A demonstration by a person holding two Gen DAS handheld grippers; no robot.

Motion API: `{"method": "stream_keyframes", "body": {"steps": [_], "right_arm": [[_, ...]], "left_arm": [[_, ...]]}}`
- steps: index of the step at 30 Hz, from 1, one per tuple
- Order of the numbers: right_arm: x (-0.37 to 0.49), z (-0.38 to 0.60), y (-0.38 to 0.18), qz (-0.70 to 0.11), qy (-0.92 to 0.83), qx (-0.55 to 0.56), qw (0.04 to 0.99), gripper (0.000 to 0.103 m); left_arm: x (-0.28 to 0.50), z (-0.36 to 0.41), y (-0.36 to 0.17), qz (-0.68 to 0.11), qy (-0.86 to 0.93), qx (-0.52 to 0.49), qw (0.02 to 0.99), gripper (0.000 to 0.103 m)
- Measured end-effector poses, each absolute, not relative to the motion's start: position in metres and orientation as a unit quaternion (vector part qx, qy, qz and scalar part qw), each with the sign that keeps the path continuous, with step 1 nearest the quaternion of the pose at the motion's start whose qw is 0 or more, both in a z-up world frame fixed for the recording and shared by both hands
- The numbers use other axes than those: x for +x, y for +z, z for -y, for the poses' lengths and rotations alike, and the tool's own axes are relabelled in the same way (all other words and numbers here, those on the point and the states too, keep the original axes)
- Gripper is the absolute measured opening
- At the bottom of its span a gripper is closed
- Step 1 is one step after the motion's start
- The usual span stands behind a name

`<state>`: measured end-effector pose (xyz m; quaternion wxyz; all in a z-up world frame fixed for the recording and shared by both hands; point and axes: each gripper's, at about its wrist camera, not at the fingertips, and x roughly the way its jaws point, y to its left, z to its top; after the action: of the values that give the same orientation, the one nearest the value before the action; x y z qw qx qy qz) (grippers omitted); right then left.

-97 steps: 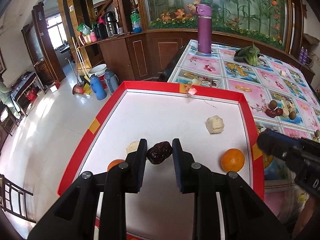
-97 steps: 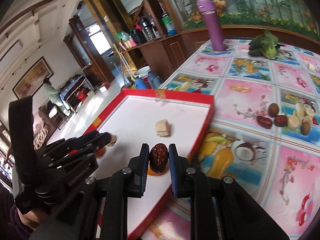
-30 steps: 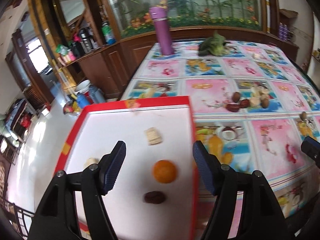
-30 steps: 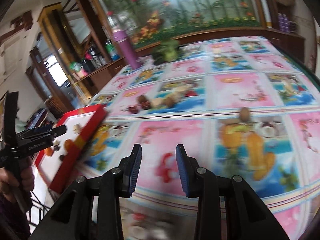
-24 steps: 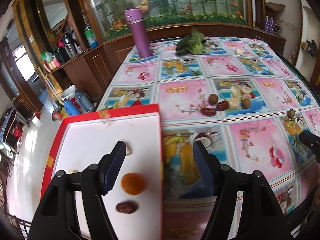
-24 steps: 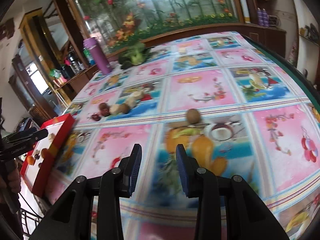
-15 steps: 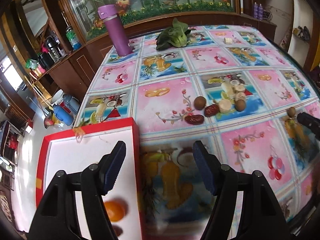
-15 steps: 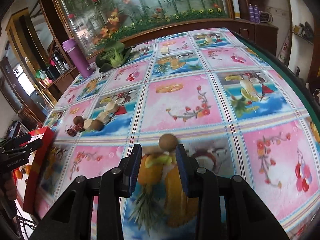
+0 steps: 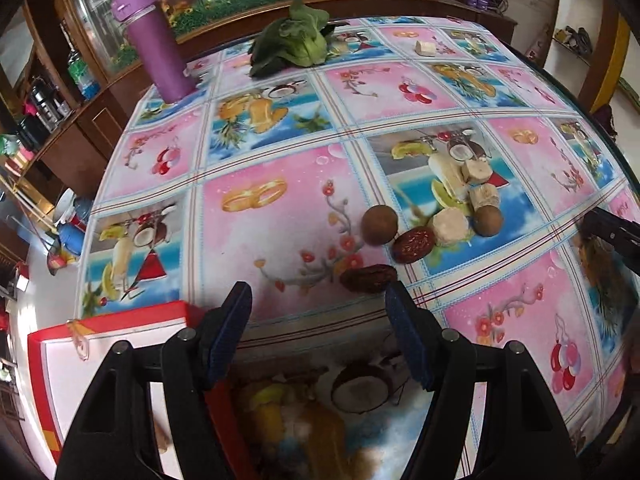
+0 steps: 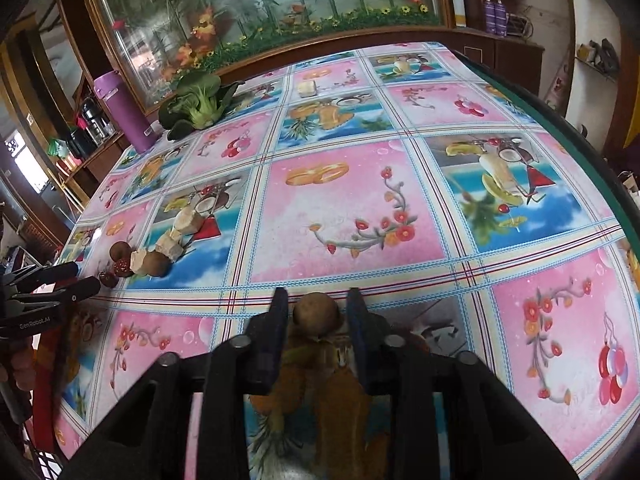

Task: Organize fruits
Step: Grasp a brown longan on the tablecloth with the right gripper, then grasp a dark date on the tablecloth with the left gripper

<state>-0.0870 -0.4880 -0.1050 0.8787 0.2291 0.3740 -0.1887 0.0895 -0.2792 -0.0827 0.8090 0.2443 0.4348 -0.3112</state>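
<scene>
My left gripper (image 9: 318, 304) is open wide and empty, low over the patterned tablecloth, with a dark date (image 9: 370, 278) just beyond its fingertips. Behind that date lie another date (image 9: 414, 242), two brown round fruits (image 9: 379, 220) and pale chunks (image 9: 450, 224) in a cluster. The red tray (image 9: 108, 320) with a white floor is at lower left, partly under the left finger. My right gripper (image 10: 317, 300) is open, its fingers flanking a lone brown round fruit (image 10: 316, 314) on the cloth with small gaps either side. The left gripper's tips (image 10: 52, 280) point at the cluster (image 10: 152, 262).
A purple bottle (image 9: 156, 48) and a leafy green vegetable (image 9: 296, 40) stand at the table's far side, with one pale chunk (image 9: 424, 47) near them. The table's dark green edge (image 10: 580, 140) curves along the right. A hand (image 10: 20, 360) holds the left gripper.
Both grippers let their dates go on the tray and swung right over the tablecloth. The right gripper has closed in on the lone brown fruit; the left has neared the cluster.
</scene>
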Motion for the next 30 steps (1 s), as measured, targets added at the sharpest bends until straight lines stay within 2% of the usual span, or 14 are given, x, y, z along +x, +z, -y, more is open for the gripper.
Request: {"method": "stream_keyframes", "body": {"steps": [12, 16, 21, 22, 26, 30], "right_arm": [[-0.086, 0.490, -0.106, -0.362, -0.177, 0.234, 0.885, 0.022], [-0.085, 0.490, -0.106, -0.361, -0.173, 0.235, 0.886, 0.022], [-0.085, 0.490, -0.106, -0.361, -0.172, 0.236, 0.886, 0.022], [-0.085, 0.491, -0.106, -0.361, -0.172, 0.236, 0.886, 0.022], [-0.085, 0.491, -0.106, -0.361, -0.173, 0.236, 0.886, 0.022], [-0.084, 0.490, -0.107, -0.361, -0.169, 0.236, 0.886, 0.022]], "left_arm": [[0.091, 0.302, -0.087, -0.418, -0.359, 0.268, 0.790, 0.070], [0.093, 0.308, -0.095, -0.436, -0.377, 0.272, 0.770, 0.070], [0.084, 0.307, -0.097, -0.452, -0.409, 0.261, 0.748, 0.060], [0.081, 0.306, -0.098, -0.459, -0.415, 0.258, 0.741, 0.054], [0.066, 0.293, -0.089, -0.483, -0.455, 0.221, 0.715, 0.054], [0.058, 0.285, -0.074, -0.468, -0.448, 0.214, 0.731, 0.054]]}}
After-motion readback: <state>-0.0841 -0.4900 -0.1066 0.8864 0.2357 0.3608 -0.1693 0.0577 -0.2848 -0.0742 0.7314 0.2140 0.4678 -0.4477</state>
